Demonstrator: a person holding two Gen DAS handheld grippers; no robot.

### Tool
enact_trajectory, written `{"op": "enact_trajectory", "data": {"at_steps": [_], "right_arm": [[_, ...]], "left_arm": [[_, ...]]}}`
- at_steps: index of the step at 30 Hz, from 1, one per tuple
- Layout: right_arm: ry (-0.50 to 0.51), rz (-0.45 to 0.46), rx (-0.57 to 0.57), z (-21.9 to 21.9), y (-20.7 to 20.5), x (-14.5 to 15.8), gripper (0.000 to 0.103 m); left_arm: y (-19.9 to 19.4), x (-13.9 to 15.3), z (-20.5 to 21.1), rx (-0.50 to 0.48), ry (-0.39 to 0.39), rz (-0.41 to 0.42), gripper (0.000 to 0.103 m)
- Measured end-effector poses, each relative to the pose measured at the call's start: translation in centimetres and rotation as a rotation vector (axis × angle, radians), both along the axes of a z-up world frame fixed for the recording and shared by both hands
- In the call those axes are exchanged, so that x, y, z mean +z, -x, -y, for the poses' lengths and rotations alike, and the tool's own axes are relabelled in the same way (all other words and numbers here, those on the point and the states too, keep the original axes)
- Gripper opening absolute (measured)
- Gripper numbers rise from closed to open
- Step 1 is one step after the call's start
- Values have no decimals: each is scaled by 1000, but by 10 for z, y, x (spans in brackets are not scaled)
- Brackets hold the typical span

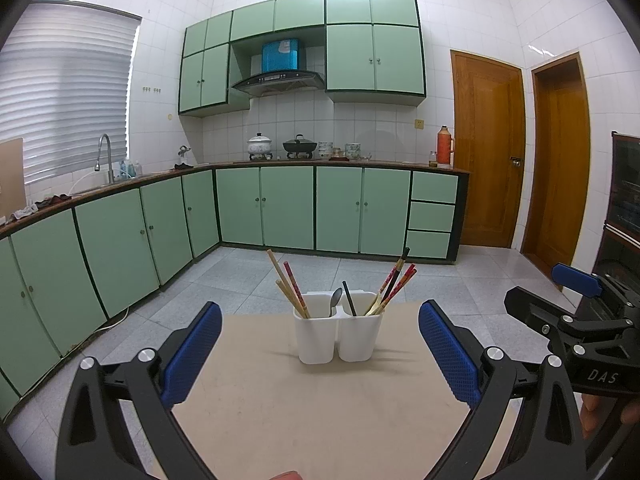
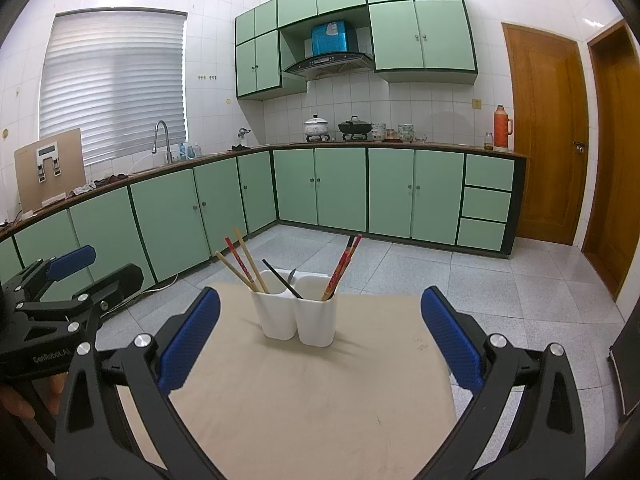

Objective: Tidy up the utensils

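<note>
Both of my grippers, left gripper (image 1: 320, 354) and right gripper (image 2: 320, 340), hover with jaws wide, holding nothing. The white two-compartment holder (image 1: 338, 334) (chopsticks (image 1: 290, 290) and a spoon (image 1: 335, 300) inside) stands upright on the beige table (image 1: 320, 420), ahead of both.

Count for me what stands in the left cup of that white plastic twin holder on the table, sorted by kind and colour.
Pale wooden chopsticks: 2
Red patterned chopstick: 1
Grey metal spoon: 1
Total: 4
</note>
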State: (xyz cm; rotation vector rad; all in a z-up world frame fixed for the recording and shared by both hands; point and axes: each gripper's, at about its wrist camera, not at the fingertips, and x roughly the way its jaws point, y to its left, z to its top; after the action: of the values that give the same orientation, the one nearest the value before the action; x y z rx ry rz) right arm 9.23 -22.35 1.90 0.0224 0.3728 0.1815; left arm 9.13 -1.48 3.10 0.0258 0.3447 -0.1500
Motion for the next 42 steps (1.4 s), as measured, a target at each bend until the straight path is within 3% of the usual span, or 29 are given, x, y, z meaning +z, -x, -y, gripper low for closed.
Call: {"op": "enact_trajectory", "data": {"at_steps": [42], "right_arm": [[11, -20, -1, 10, -5, -12, 98]], "left_arm": [[-5, -7, -9, 7, 9, -17, 97]]}}
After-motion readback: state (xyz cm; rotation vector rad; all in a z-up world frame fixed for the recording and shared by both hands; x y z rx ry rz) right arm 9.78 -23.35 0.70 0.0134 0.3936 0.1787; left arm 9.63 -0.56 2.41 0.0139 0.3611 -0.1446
